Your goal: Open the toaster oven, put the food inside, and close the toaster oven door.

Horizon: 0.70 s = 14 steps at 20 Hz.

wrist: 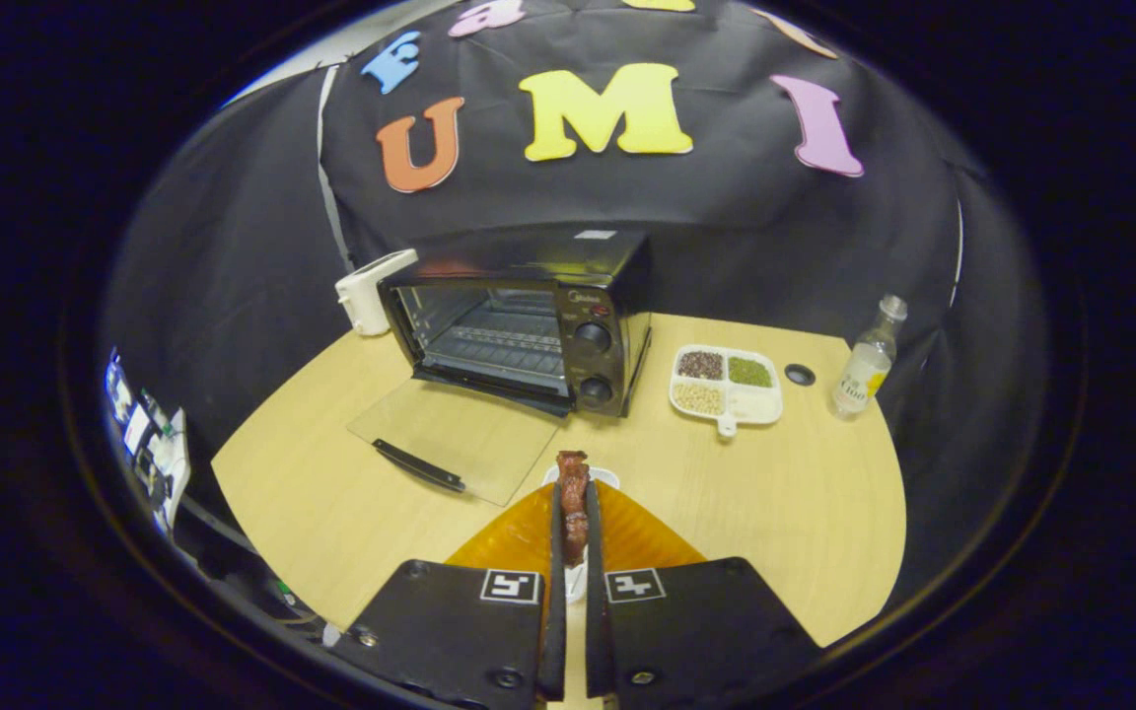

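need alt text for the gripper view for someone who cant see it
The gripper is shut on a reddish-brown strip of meat, held above a light wooden table. Beyond the fingers stands a black toaster oven with its glass door folded down open, a white divided tray of grains beside it.

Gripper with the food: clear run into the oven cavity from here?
Probably yes. The gripper is shut on the food, the toaster oven stands beyond it, and its glass door lies folded flat on the table. Nothing stands between; it must pass over the door.
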### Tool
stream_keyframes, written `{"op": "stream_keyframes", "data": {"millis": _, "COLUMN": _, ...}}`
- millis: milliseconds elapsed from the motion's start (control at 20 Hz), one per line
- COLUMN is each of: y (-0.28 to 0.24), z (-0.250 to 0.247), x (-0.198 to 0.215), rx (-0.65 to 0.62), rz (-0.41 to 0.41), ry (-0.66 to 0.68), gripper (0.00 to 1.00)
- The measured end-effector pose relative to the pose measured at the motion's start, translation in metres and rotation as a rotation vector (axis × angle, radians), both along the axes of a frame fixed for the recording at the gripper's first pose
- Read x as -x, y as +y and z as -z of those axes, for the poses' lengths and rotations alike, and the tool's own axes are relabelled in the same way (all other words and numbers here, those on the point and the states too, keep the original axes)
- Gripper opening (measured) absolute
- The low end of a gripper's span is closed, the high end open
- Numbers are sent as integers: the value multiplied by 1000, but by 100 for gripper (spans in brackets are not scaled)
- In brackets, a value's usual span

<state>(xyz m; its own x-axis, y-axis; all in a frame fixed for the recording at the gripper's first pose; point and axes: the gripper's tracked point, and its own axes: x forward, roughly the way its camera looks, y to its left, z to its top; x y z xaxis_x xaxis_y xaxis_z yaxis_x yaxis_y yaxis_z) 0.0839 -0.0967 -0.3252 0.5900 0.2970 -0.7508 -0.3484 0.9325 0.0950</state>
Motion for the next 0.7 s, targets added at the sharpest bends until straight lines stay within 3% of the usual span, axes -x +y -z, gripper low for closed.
{"op": "stream_keyframes", "data": {"millis": 300, "y": 63, "z": -17, "x": 9, "rx": 85, "rz": -70, "ry": -153, "gripper": 11}}
{"op": "stream_keyframes", "data": {"millis": 550, "y": 134, "z": -25, "x": 7, "rx": 36, "rz": -134, "ry": -267, "gripper": 11}}
{"op": "stream_keyframes", "data": {"millis": 700, "y": 164, "z": -22, "x": -2, "rx": 4, "rz": -117, "ry": -313, "gripper": 11}}
